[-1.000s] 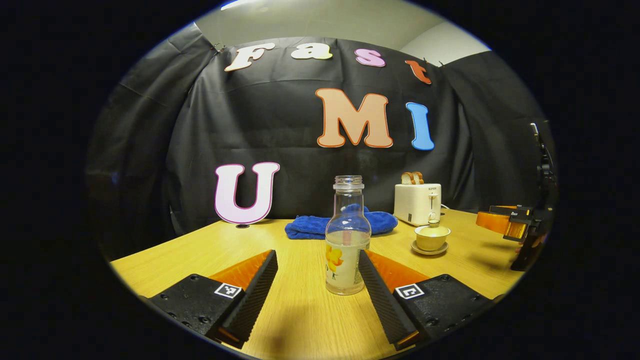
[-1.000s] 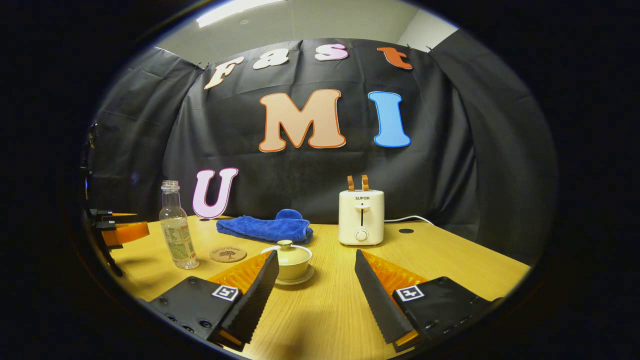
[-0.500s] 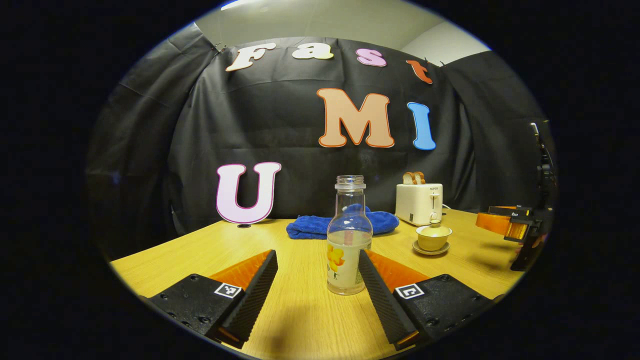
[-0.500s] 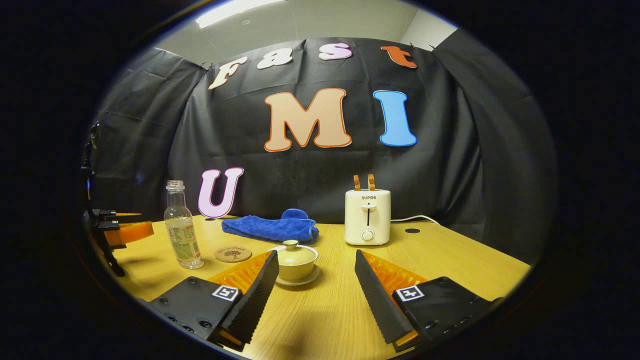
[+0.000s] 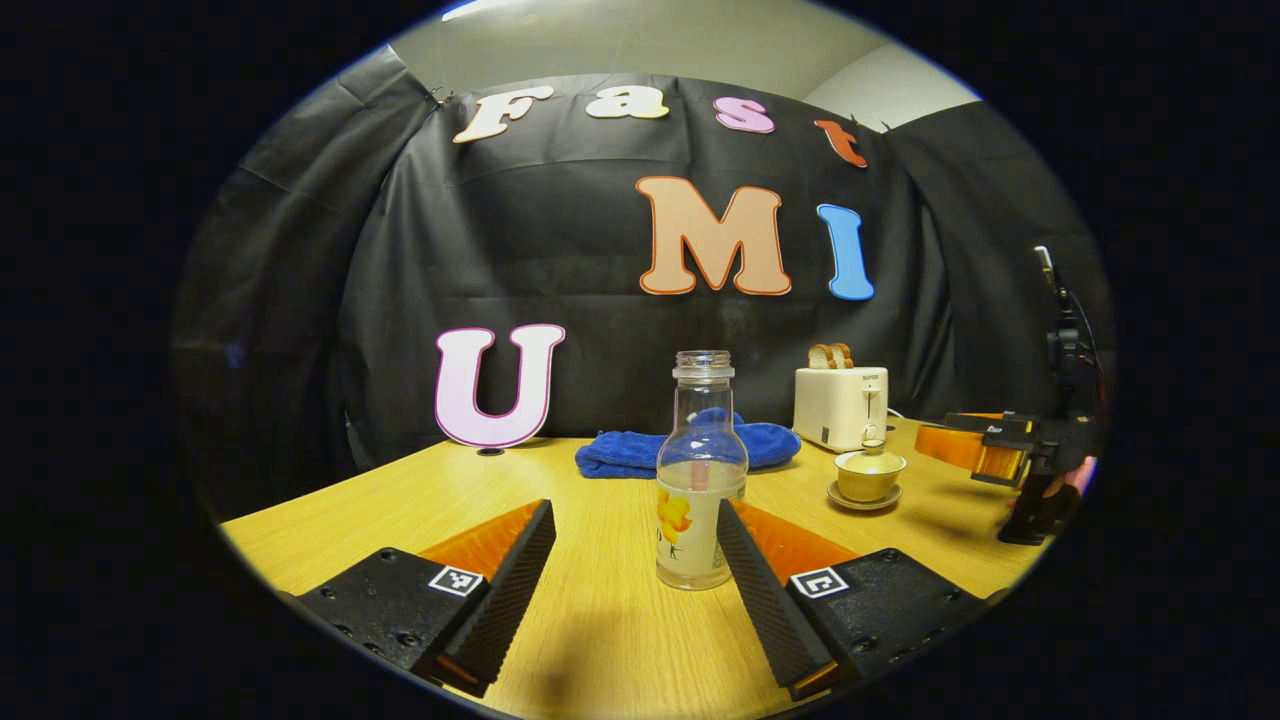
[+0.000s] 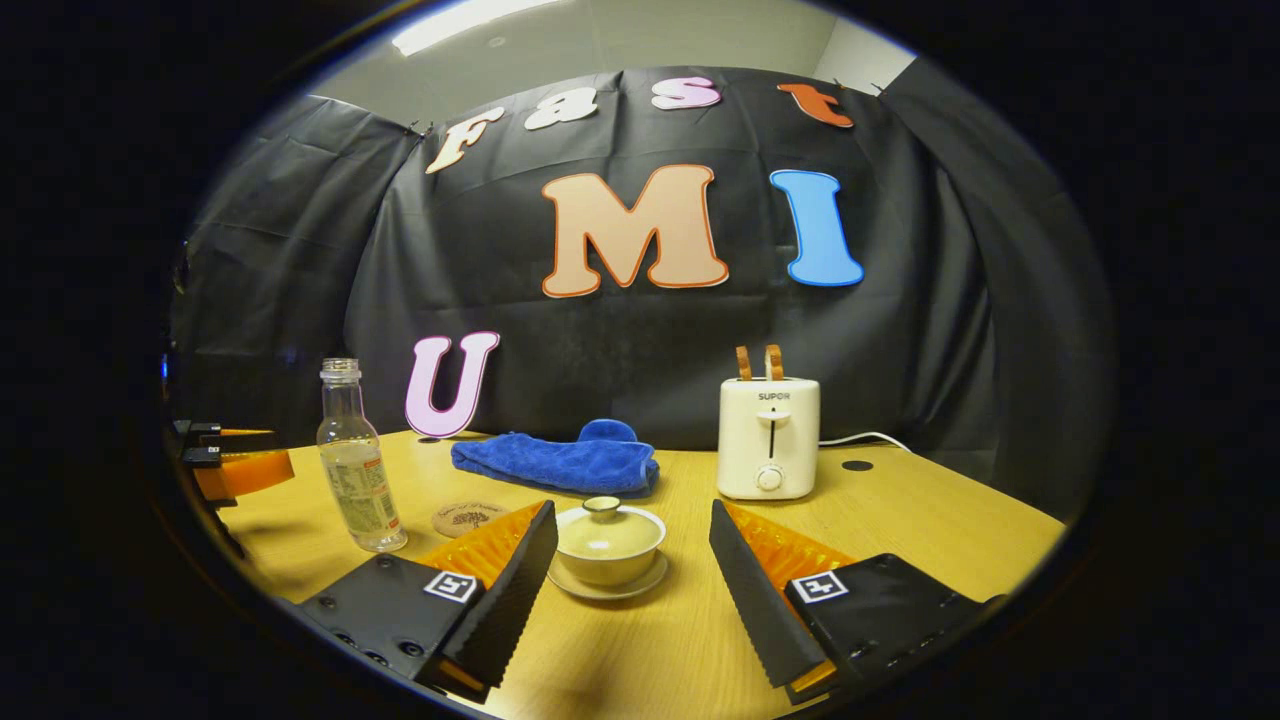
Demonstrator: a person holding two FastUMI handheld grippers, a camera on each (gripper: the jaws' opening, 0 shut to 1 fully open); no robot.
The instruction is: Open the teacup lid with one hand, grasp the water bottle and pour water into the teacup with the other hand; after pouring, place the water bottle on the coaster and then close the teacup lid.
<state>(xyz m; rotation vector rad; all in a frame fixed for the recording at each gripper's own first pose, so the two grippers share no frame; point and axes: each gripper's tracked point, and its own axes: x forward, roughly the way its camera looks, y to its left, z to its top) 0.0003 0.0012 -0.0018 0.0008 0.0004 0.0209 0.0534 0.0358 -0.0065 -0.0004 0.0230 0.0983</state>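
I hold both tools spread wide, gripping nothing. The left tool (image 5: 630, 560) brackets the water bottle (image 5: 700, 480) upright on the bench (image 5: 400, 500); the right tool (image 6: 632, 570) frames the lidded teacup (image 6: 608, 545). Advice: centre on the lid knob (image 6: 601, 505), then close gently.

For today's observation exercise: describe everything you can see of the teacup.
The teacup is a small, pale yellowish, glazed-looking bowl standing upright on a matching saucer on the wooden table. Its lid, with a round knob, is on. It sits ahead of the right gripper, between its open jaws, untouched.
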